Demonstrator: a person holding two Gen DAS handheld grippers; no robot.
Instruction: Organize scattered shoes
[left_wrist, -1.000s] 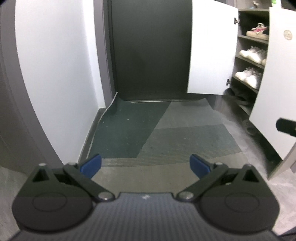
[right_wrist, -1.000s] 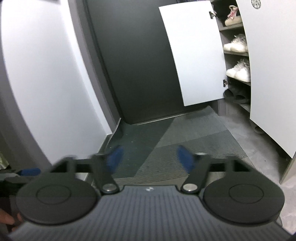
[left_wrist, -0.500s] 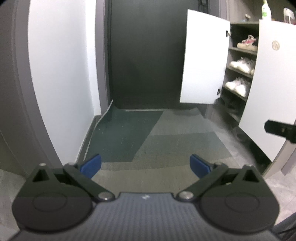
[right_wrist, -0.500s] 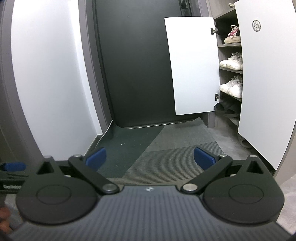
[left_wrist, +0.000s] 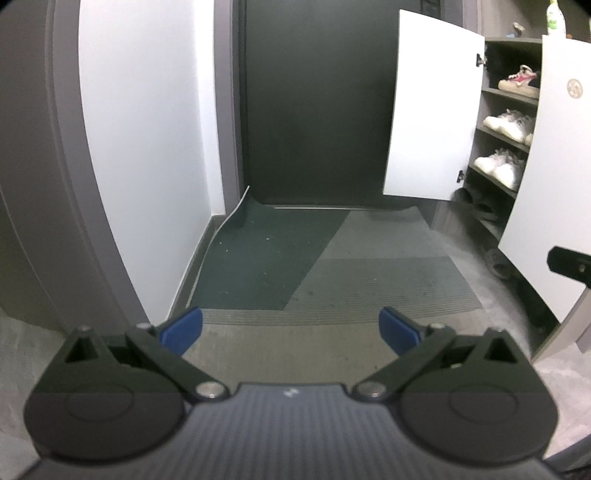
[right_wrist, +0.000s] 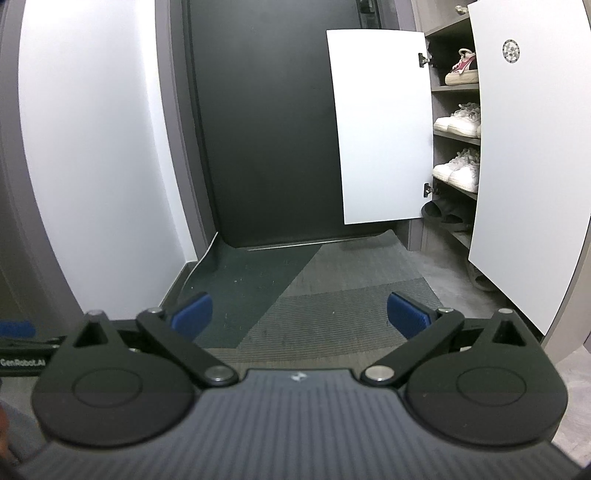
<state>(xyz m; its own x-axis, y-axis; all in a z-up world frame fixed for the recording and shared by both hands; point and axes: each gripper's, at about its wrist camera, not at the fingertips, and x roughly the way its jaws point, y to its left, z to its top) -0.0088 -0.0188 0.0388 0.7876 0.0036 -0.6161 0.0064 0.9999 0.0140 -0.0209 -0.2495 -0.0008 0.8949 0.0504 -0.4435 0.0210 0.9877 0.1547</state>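
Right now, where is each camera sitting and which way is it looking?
Left wrist: on the left tool, open, facing the dark door; the right tool's tip shows at right.
Right wrist: on the right tool, open, facing the same door; the left tool's blue tip shows at left.
Shared: doormat, open shoe cabinet, white sneakers.

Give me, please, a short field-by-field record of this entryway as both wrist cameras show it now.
left gripper: open, holding nothing
right gripper: open, holding nothing
shoe cabinet: both doors open
top shelf: pink-and-white sneaker
middle shelves: white sneakers, two shelves
lowest shelf: dark slippers
floor mat: no shoes on it
floor by cabinet: one shoe, partly hidden
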